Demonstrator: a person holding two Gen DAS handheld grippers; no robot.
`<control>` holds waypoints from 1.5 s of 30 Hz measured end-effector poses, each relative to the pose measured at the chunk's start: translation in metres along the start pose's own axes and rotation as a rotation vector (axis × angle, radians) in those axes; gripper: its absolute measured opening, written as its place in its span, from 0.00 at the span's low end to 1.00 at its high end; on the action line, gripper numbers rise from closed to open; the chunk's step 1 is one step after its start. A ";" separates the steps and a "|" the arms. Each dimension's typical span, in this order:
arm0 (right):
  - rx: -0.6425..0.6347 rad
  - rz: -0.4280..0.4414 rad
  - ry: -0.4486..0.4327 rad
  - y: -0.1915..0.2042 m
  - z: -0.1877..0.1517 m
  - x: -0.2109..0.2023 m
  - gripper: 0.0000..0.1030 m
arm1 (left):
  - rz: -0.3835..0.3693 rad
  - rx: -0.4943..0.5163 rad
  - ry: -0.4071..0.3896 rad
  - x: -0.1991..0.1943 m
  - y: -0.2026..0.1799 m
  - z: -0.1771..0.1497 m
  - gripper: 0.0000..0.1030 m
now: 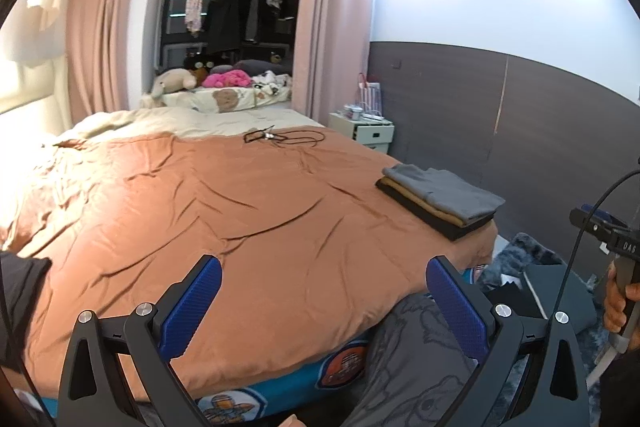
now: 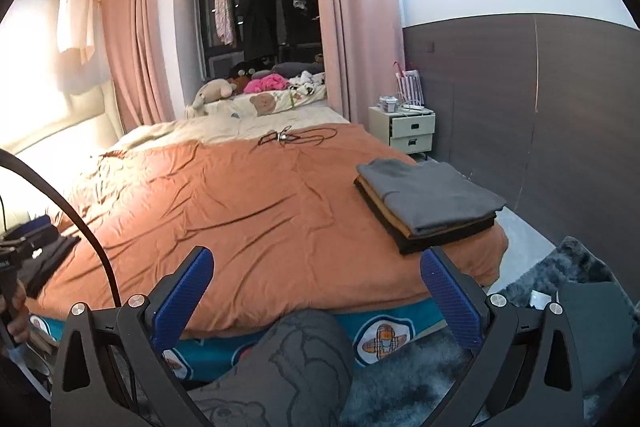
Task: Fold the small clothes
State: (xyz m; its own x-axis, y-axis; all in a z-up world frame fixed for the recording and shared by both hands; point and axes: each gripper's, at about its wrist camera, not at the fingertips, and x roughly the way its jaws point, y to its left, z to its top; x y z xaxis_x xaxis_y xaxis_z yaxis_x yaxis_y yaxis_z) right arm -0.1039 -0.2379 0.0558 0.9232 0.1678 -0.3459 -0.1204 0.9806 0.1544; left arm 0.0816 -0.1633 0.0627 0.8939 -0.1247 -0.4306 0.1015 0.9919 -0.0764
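A stack of folded clothes (image 1: 440, 201), grey on top of tan and black, lies at the right corner of the bed with the orange cover (image 1: 224, 211); it also shows in the right wrist view (image 2: 428, 203). A pile of dark unfolded clothes (image 2: 44, 259) lies at the bed's left edge. My left gripper (image 1: 324, 275) is open and empty above the bed's front edge. My right gripper (image 2: 316, 267) is open and empty, also held over the front edge. The right gripper's handle (image 1: 612, 247) shows at the far right of the left wrist view.
A black cable with glasses (image 2: 296, 138) lies at the far side of the orange cover (image 2: 240, 211). Plush toys and pillows (image 1: 216, 79) sit at the head. A white nightstand (image 2: 412, 129) stands right of the bed. A grey shaggy rug (image 2: 560, 279) lies on the floor. My grey-trousered knee (image 2: 296, 359) is below.
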 end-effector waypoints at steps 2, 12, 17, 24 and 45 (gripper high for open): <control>0.012 0.008 0.004 0.004 -0.005 0.001 1.00 | 0.018 -0.003 -0.001 -0.005 0.002 -0.007 1.00; 0.018 -0.006 0.035 0.025 -0.030 0.009 1.00 | 0.069 -0.050 -0.012 -0.011 0.011 -0.037 1.00; 0.030 -0.026 0.012 0.039 -0.039 0.014 1.00 | 0.087 -0.052 -0.001 -0.011 0.018 -0.048 1.00; 0.015 -0.021 0.022 0.054 -0.050 0.024 1.00 | 0.101 -0.050 0.008 -0.009 0.023 -0.059 1.00; -0.016 0.010 0.053 0.077 -0.051 0.022 1.00 | 0.096 -0.077 0.015 -0.009 0.029 -0.064 1.00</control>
State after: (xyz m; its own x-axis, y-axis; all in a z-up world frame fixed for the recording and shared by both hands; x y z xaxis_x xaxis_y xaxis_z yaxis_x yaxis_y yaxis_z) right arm -0.1117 -0.1532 0.0131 0.9014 0.1822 -0.3929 -0.1358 0.9804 0.1429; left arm 0.0486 -0.1345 0.0067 0.8912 -0.0297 -0.4526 -0.0187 0.9946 -0.1022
